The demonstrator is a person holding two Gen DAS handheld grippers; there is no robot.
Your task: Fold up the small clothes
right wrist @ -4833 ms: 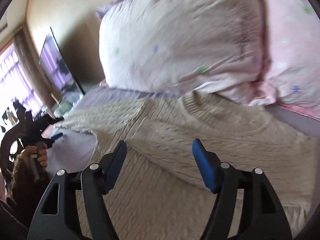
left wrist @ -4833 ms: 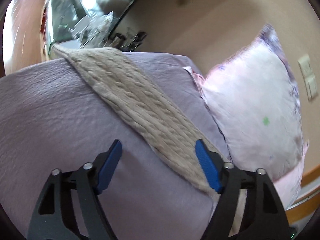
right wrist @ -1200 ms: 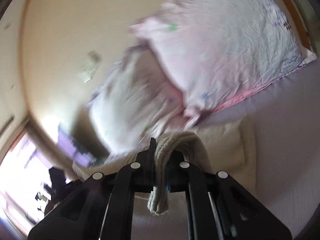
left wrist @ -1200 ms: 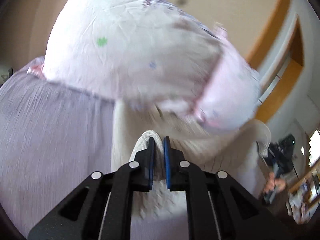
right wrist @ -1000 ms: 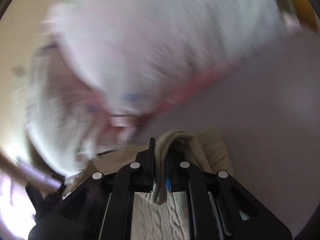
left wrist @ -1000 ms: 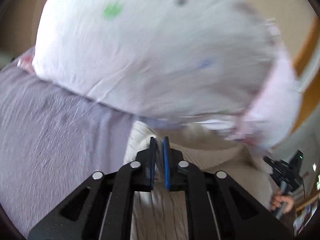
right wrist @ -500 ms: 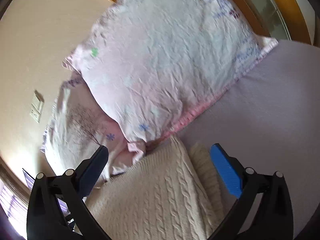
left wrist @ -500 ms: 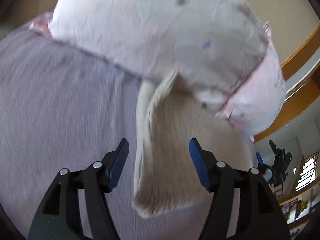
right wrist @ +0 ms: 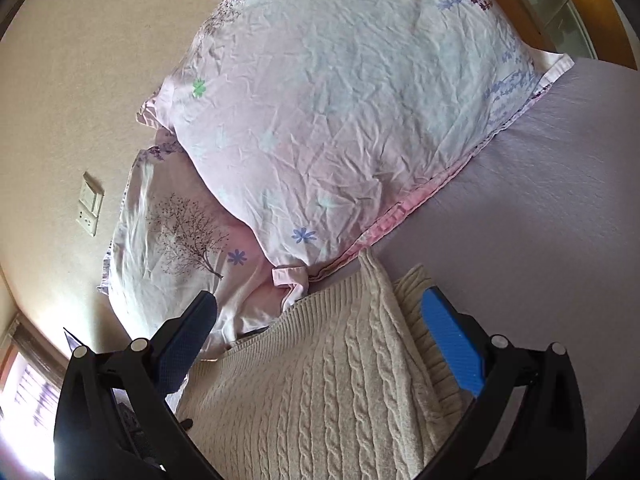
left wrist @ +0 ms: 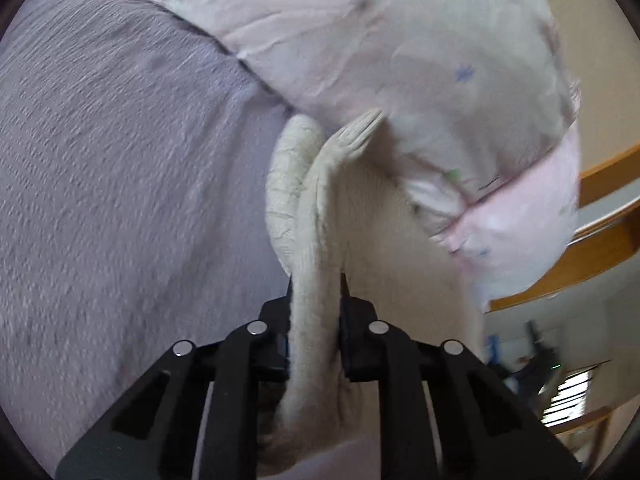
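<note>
Cream cable-knit sweater [left wrist: 316, 216] edge sits pinched in our left gripper [left wrist: 315, 286] for folding; our right gripper [right wrist: 320, 320] gapes above it, released.

Both wrist views close over the bed, facing the pillows [right wrist: 340, 120], sharing the cream sweater [left wrist: 316, 240].

The black left gripper [left wrist: 315, 292] has its fingers [left wrist: 289, 300] pressed together on a thick fold of the cream cable-knit sweater [left wrist: 316, 216], which rises between them and curls forward to a ribbed edge near the pale pink flower-printed pillow [left wrist: 400, 60]. The rest of the knit lies to the right, reaching under the pillow's lower corner. A lavender crinkled bedsheet [left wrist: 120, 168] covers the bed at left. An orange-brown wooden frame [left wrist: 600, 256] shows at far right.
</note>
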